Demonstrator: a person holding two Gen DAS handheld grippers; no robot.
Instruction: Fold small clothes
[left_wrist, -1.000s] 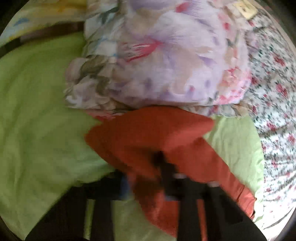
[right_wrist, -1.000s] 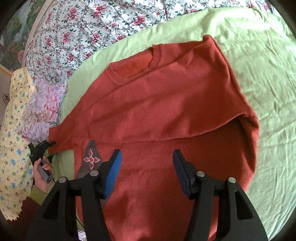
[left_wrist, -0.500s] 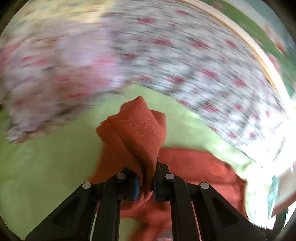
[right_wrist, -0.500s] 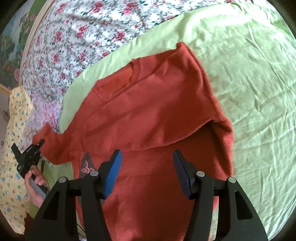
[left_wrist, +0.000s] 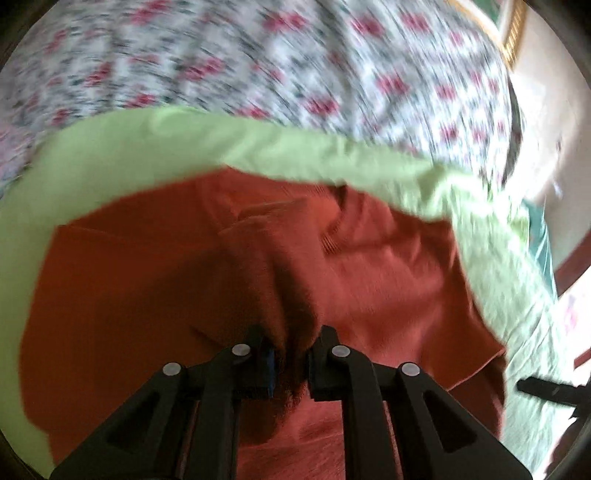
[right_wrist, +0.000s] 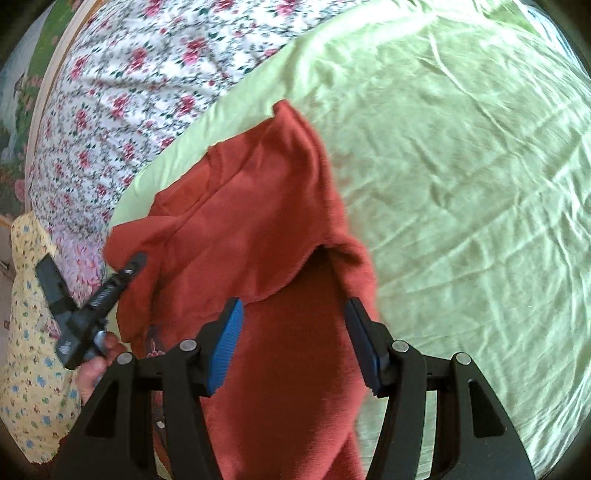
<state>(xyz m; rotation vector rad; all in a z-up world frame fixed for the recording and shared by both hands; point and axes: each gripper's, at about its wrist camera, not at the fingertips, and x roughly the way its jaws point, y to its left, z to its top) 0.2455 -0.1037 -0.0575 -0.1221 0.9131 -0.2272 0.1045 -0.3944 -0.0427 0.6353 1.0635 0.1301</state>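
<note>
A rust-red sweater (right_wrist: 258, 229) lies on a light green sheet (right_wrist: 461, 184), its right sleeve folded across the body. My left gripper (left_wrist: 290, 360) is shut on the sweater's left sleeve (left_wrist: 280, 288) and holds it above the sweater's body (left_wrist: 129, 295). From the right wrist view, the left gripper (right_wrist: 110, 284) sits at the sweater's left edge, sleeve cloth bunched around it. My right gripper (right_wrist: 295, 343) is open and empty, hovering over the sweater's lower part.
A white bedspread with red flowers (right_wrist: 122, 103) lies beyond the green sheet. A yellow patterned cloth (right_wrist: 26, 354) and a pale purple floral cloth (right_wrist: 79, 258) lie at the left. A wooden bed edge (right_wrist: 48, 92) runs along the far left.
My left gripper has carried the sleeve up and over the sweater's body, toward the right. The right gripper has stayed open and shifted slightly over the sweater.
</note>
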